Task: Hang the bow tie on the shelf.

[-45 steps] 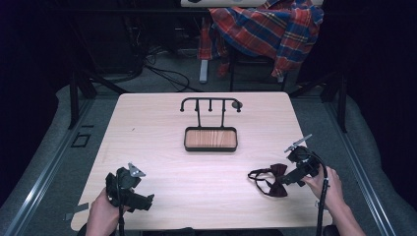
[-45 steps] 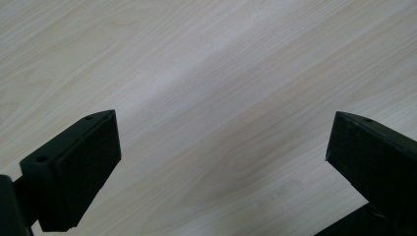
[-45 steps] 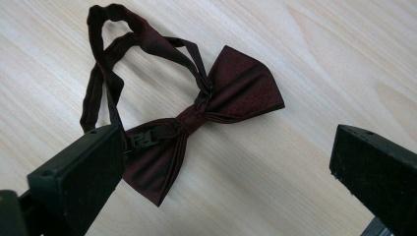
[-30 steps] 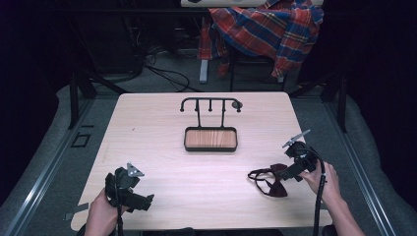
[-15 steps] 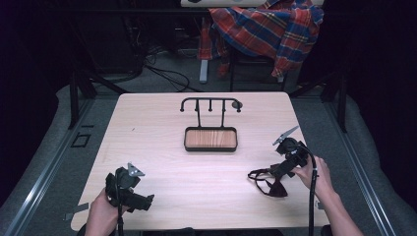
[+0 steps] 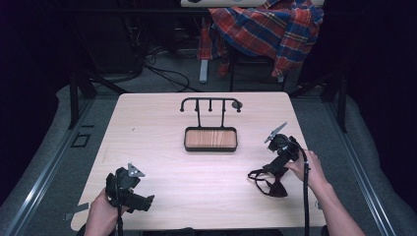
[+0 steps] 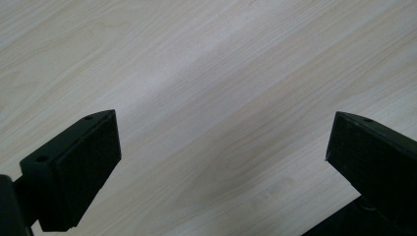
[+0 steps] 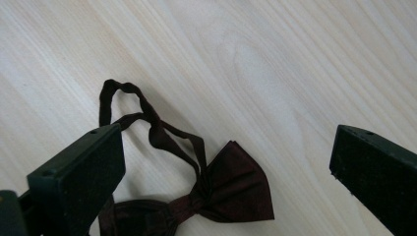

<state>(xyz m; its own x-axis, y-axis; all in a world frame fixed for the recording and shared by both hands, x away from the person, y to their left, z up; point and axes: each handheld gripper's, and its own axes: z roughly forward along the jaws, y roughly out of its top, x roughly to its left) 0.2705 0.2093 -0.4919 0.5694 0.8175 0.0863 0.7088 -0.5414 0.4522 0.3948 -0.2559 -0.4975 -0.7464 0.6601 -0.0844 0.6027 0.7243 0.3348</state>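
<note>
Two claws are seen at the near side of the pale wooden bench (image 6: 162, 123) in the high view: the left claw (image 6: 142, 202) is held by a hand (image 6: 101, 216) close to the near left corner, and the right claw (image 6: 270, 169) is held by the other hand (image 6: 307, 169) toward the right edge, just above a dark bow tie (image 6: 275, 188). From the high view the spread of neither claw can be judged; this is supplied by the gripper views. In the left gripper view the left claw (image 7: 221, 162) is shown with its jaws wide apart over bare wood grain, nothing between them. In the right gripper view the right claw (image 8: 226, 167) is likewise shown spread wide, and the bow tie (image 8: 231, 189) is revealed as dark maroon, lying flat on the bench, with its thin strap (image 8: 147, 118) looped loosely away from the knot; the tie is not gripped. The high view alone takes in a small wooden tray (image 6: 210, 139) with a black rim at the bench's middle, a black hook rack (image 6: 210, 104) rising behind it toward the far edge, and a red plaid cloth (image 6: 268, 29) draped over furniture beyond the far edge. No writing or label can be read anywhere.
</note>
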